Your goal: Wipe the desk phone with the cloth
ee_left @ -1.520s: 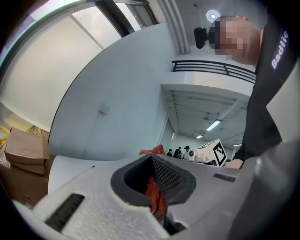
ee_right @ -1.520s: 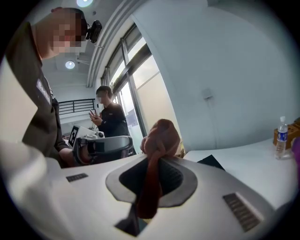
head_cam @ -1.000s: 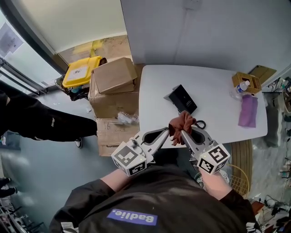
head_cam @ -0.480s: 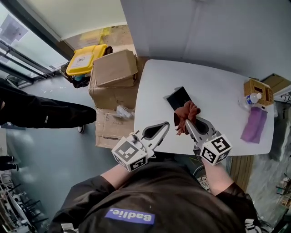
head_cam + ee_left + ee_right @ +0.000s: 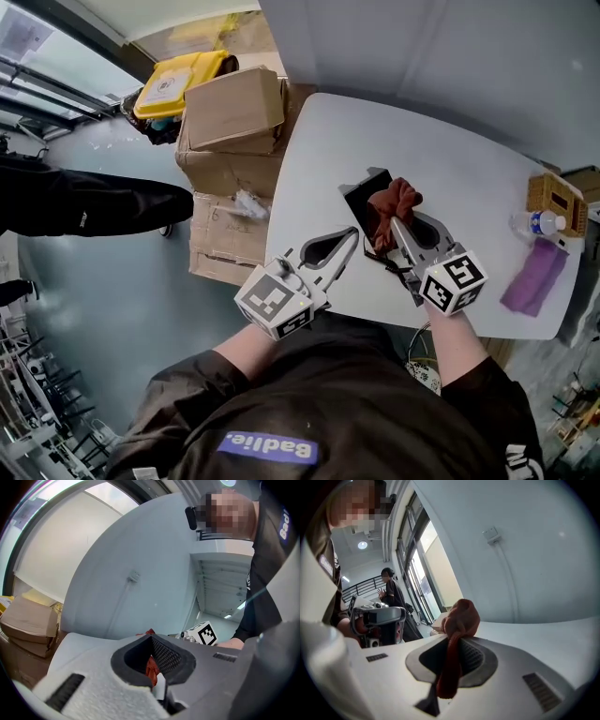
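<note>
Right gripper (image 5: 397, 228) clenched on crumpled rust-red cloth (image 5: 394, 201), which lay over the right edge of the flat black desk phone (image 5: 361, 206) on the white surface (image 5: 469, 178). Left gripper (image 5: 352, 234) closed, empty, just before the phone. Wiping judged under way; next calls for strokes across the phone's face.

White table (image 5: 469, 159) recorded in head view, rounded corners, surface mostly bare. Black desk phone (image 5: 360, 206) noted toward 9 o'clock of centre, lying flat. Small cardboard box (image 5: 555, 195) noted at the 3 o'clock edge. Water bottle (image 5: 534, 223) lies just beside it. Purple item (image 5: 534, 279) lies flat at 4 o'clock.
</note>
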`<state>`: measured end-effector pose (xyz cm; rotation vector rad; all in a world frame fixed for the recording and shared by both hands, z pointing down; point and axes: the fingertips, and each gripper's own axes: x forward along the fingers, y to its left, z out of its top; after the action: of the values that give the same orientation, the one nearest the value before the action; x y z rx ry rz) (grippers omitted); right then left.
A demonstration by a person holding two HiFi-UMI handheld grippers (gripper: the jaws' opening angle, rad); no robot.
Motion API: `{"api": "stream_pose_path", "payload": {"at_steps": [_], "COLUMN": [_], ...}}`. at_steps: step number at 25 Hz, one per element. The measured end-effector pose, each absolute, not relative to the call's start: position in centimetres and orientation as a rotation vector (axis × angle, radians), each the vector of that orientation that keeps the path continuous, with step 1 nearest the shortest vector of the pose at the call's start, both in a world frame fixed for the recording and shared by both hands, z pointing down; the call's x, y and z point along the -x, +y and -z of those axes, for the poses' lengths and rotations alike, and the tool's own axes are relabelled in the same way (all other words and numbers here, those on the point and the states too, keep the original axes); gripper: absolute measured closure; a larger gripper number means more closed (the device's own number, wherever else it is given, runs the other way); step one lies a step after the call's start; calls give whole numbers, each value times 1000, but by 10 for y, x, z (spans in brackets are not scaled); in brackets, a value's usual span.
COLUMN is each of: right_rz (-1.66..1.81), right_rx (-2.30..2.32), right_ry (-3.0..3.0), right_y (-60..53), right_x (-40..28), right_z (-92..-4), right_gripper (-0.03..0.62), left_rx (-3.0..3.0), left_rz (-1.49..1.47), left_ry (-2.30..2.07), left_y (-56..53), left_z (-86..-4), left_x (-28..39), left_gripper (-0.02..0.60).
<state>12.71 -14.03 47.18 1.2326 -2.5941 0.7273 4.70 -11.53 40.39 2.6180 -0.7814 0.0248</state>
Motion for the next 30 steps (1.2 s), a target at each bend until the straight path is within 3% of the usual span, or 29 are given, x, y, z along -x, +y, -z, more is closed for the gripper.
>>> {"api": "stream_pose_path", "payload": {"at_steps": [12, 30], "right_rz": [-788, -858], "right_rx": [-1172, -1131], "right_ry": [-2469, -2323], "right_y": [-184, -119], "right_x": [-117, -166], "right_z": [-552, -607], "right_gripper": [545, 545], "left_rx": [-2560, -2567], "left_rz": [-69, -86], "left_ry": [-863, -832], "left_y": [-117, -104], "left_z": [-425, -423], "left_x": [-43, -61], "left_gripper": [568, 568]}}
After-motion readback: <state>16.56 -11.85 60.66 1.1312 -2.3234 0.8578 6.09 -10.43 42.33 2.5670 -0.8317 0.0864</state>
